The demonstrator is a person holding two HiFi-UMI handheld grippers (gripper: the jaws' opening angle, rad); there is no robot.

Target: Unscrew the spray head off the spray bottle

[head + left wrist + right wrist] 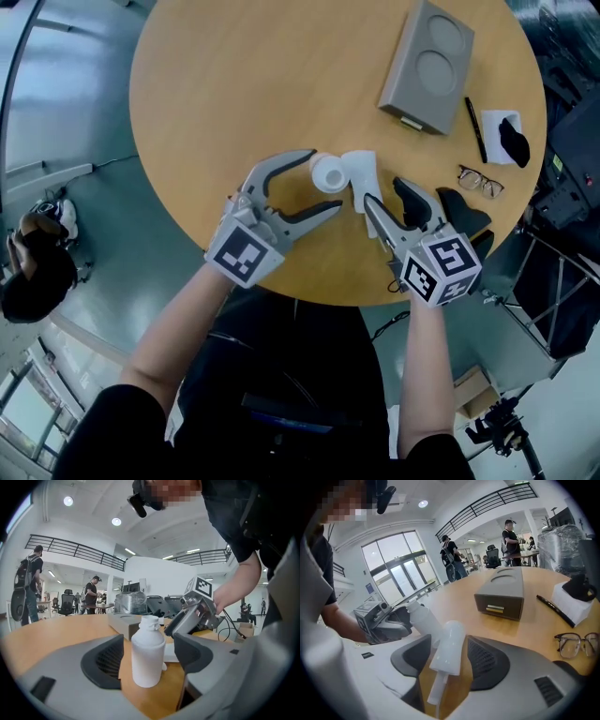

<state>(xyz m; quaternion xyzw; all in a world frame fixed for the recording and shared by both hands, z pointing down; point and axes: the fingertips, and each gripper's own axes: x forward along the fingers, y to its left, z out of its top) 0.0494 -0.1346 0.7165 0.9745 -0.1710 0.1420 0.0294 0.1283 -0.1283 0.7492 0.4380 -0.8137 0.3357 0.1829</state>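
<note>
White bottle (148, 651) stands on the table (234, 94) between the spread left fingers (105, 660), touching neither, while the right fingers (487, 663) pinch the head (449, 646), its tube (433, 688) seen only in the right gripper view.

Beyond the left gripper (149, 644), a railed mezzanine (75, 550) under round ceiling lights (116, 521); beyond the right gripper (447, 644), tall windows (401, 576). Grey floor (75, 94) surrounds the round table (262, 84).
</note>
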